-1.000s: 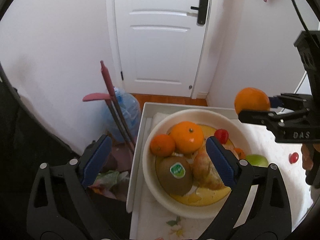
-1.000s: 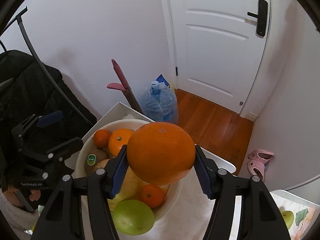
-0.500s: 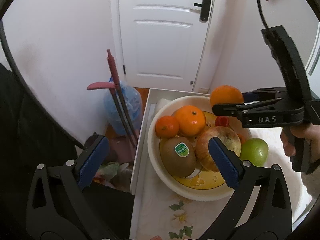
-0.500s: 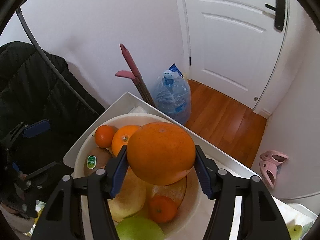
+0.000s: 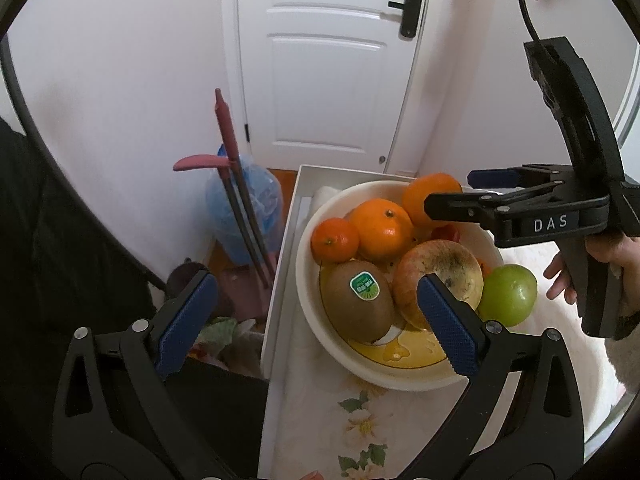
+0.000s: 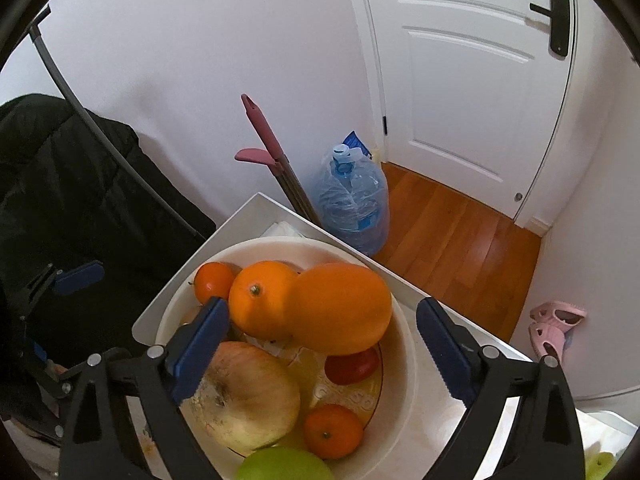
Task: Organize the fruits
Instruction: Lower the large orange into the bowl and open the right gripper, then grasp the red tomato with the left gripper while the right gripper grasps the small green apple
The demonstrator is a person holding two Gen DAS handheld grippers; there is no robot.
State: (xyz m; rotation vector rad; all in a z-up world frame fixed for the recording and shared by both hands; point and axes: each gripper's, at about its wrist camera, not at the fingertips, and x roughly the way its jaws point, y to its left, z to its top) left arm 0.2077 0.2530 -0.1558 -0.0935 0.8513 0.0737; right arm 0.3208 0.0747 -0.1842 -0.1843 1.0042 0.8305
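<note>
My right gripper (image 6: 322, 344) has just sprung wide, pads clear of the large orange (image 6: 340, 308) in the bowl (image 6: 404, 364); my left gripper (image 5: 316, 316) gapes empty.
Left to right: mandarin (image 6: 212, 286), orange (image 6: 260, 300), apple (image 6: 248, 396), tomato (image 6: 352, 366) half hidden; green fruit (image 6: 284, 466) cut off.

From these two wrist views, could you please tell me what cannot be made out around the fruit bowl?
- Large orange: motion-blurred in the right wrist view, so whether it has settled in the bowl is unclear; the right gripper has just been opening, pads off it.
- Green apple: cut off by the bottom edge there.
- Red fruit: mostly hidden behind the right gripper's finger in the left wrist view.
</note>
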